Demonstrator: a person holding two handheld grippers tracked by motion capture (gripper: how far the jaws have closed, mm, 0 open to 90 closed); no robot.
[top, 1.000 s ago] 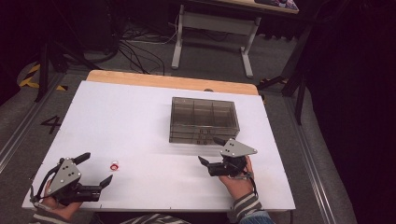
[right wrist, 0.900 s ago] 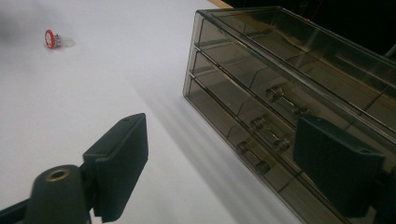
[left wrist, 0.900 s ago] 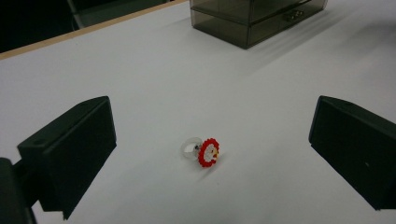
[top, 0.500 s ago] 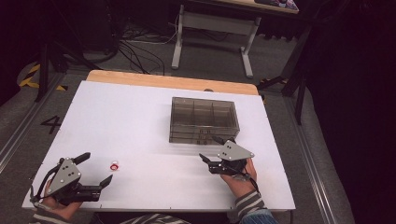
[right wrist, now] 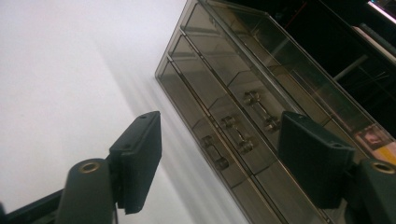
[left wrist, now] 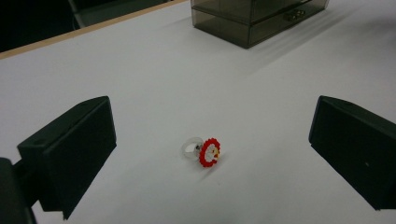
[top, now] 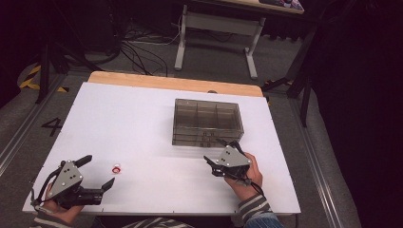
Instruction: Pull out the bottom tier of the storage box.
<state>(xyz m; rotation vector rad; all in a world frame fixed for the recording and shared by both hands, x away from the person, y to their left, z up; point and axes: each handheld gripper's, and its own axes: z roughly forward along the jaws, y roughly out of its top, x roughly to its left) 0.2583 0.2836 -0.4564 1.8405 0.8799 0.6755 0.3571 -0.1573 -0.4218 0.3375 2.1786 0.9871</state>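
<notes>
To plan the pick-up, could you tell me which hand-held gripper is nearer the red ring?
Left. The left hand-held gripper sits just beside the red ring; the right hand-held gripper is across the table, at the drawer box.

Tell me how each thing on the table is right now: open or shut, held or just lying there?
Left gripper: open, holding nothing, low over the table.
Ring: lying loose on the table, out ahead between the left gripper's fingers, untouched.
Right gripper: open, its jaws have just been closing, nothing between them, aimed at the drawer handles.
Drawer box: sitting flat, drawers shut.
Table: white, bearing the box and ring.
</notes>
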